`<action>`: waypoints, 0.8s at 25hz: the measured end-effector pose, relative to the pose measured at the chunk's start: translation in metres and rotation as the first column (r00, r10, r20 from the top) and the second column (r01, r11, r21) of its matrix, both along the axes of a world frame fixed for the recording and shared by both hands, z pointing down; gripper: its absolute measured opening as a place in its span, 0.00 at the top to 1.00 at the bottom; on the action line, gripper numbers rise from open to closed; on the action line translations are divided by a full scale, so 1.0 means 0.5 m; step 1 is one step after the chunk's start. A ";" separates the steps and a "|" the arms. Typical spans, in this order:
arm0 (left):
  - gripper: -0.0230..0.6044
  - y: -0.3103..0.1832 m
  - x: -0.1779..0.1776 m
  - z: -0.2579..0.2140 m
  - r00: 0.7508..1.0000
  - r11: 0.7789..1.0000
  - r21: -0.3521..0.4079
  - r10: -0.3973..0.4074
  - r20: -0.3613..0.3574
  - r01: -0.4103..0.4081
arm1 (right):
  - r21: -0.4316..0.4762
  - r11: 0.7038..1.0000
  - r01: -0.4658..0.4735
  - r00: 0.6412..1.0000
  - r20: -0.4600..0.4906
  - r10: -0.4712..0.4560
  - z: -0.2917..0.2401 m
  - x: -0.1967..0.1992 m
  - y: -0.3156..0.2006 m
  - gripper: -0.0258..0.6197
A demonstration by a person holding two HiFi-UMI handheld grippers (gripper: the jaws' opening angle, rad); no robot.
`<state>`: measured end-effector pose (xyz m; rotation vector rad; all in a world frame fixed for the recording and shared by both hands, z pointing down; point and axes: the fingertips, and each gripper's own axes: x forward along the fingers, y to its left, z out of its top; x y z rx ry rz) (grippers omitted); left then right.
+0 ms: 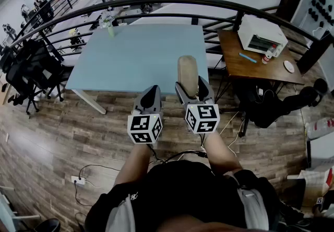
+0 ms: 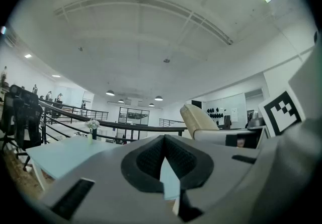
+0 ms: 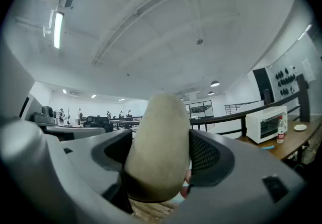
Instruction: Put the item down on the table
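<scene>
A tan, rounded oblong item [image 1: 188, 74] stands upright between the jaws of my right gripper [image 1: 192, 90], which is shut on it; the jaws stand wide around its body [image 3: 158, 147]. It is held in the air over the near edge of the light blue table [image 1: 135, 53]. My left gripper [image 1: 150, 96] hovers just to the left at the same height, shut with nothing between its pads [image 2: 151, 160]. The held item [image 2: 198, 120] also shows at the right in the left gripper view.
A small vase with flowers [image 1: 108, 23] stands at the table's far left corner. A brown side table [image 1: 250, 64] to the right carries a white toaster oven [image 1: 261, 35] and a plate [image 1: 288, 66]. A black railing [image 1: 156, 4] curves behind. Wooden floor lies below.
</scene>
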<state>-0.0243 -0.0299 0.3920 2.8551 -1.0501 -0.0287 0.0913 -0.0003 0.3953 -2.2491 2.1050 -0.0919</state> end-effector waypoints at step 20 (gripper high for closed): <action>0.94 0.017 -0.060 0.007 1.000 1.000 -0.007 0.009 0.004 -0.009 | -0.005 1.000 -0.017 0.999 0.050 0.017 0.012 -0.051 0.017 0.40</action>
